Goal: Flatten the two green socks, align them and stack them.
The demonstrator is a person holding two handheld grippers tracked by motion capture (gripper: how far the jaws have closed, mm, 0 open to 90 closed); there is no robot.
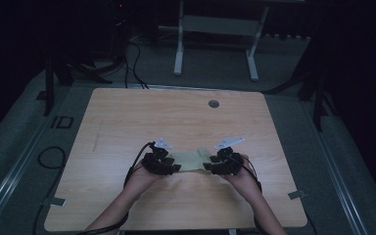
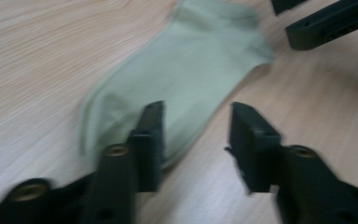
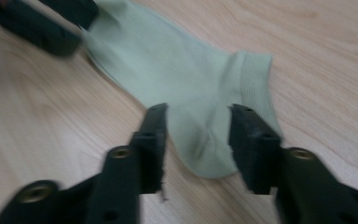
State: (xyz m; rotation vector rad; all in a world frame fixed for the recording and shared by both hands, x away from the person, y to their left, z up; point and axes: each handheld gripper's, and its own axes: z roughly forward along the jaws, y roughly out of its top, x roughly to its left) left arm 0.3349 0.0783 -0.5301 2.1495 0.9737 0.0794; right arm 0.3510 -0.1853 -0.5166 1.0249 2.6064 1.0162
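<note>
Your pale green sock (image 1: 192, 160) lies flat on the wooden surface (image 1: 127, 117), near its 6 o'clock edge. Your left hand-held gripper (image 1: 175, 168) at the sock's 9 o'clock end and right hand-held gripper (image 1: 206, 166) at 3 o'clock both stand open, gripping nothing.

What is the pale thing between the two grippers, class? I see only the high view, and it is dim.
Observer: A light green sock, lying flat on the table.
Operator: Which end has the cuff?
Observer: The ribbed cuff lies at the right gripper.
Operator: Is the left gripper clamping the sock?
Observer: No. The left gripper is at the sock's other end with its jaws apart, pressing nothing.
</note>
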